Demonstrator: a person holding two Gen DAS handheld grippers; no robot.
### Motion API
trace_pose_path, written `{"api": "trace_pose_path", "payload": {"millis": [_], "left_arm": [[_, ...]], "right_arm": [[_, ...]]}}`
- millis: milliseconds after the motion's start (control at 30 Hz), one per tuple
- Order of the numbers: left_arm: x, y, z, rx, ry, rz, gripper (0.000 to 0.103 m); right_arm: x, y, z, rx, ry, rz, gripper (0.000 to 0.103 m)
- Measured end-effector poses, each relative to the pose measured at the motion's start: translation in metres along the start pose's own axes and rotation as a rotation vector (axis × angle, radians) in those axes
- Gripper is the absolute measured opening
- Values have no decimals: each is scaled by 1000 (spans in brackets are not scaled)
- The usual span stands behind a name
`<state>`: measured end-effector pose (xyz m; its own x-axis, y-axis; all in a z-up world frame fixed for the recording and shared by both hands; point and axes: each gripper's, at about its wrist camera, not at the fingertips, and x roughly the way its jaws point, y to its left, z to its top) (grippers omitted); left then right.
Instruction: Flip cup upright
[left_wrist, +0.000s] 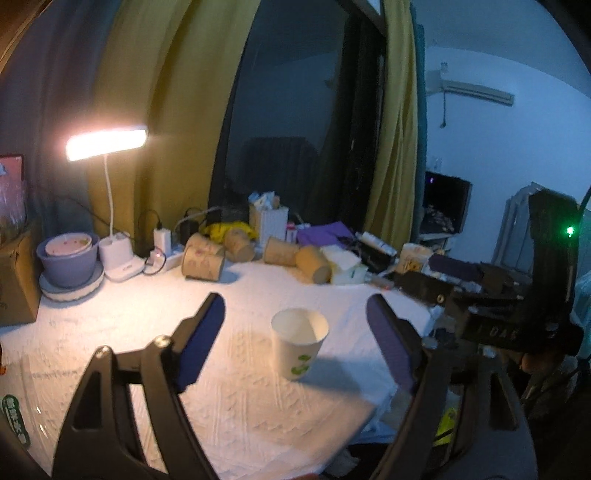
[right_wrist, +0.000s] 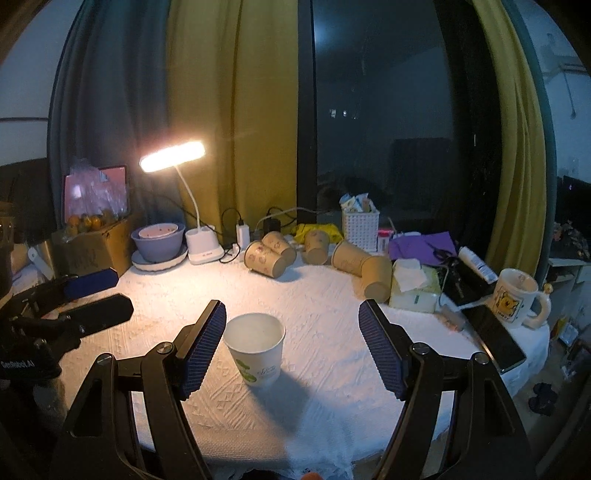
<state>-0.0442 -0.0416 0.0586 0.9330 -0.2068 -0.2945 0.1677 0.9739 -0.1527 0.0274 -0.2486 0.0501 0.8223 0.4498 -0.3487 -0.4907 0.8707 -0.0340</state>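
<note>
- Paper cup (right_wrist: 255, 347), white with a green print, stands mouth-up on the white textured tablecloth (right_wrist: 332, 325) near the table's front edge; by my reading the flip is already done.
- Right gripper (right_wrist: 291, 347) has its fingers spread apart and empty, with the left pad (right_wrist: 201, 350) just beside the cup wall; any sideways drift could tip so light a cup.
- Left gripper (left_wrist: 295, 343) is likewise spread wide and holds nothing, with the cup between its fingers but clear of both.
- Brown paper cups (right_wrist: 271, 254) lie toppled at the back, well apart, and are no threat.
</note>
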Motion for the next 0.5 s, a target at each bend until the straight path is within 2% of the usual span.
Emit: {"api": "trace_pose_path", "payload": {"millis": [100,233,367,500], "left_arm": [[-6,-5,5,8,-22,-9,85],[-8,-8,9,14,-33,2,95],[-7,-3,12,-2,-34,45,96],[-8,0,11,-7,-38,54,96]], "right_arm": [[-6,0,4,-11,-8,-12,77],[-13,0,8,-22,-23,-22,77],[-14,-3,10,-20,-28,-32,77],[-12,-3,10,-20,-24,-35,77]]}}
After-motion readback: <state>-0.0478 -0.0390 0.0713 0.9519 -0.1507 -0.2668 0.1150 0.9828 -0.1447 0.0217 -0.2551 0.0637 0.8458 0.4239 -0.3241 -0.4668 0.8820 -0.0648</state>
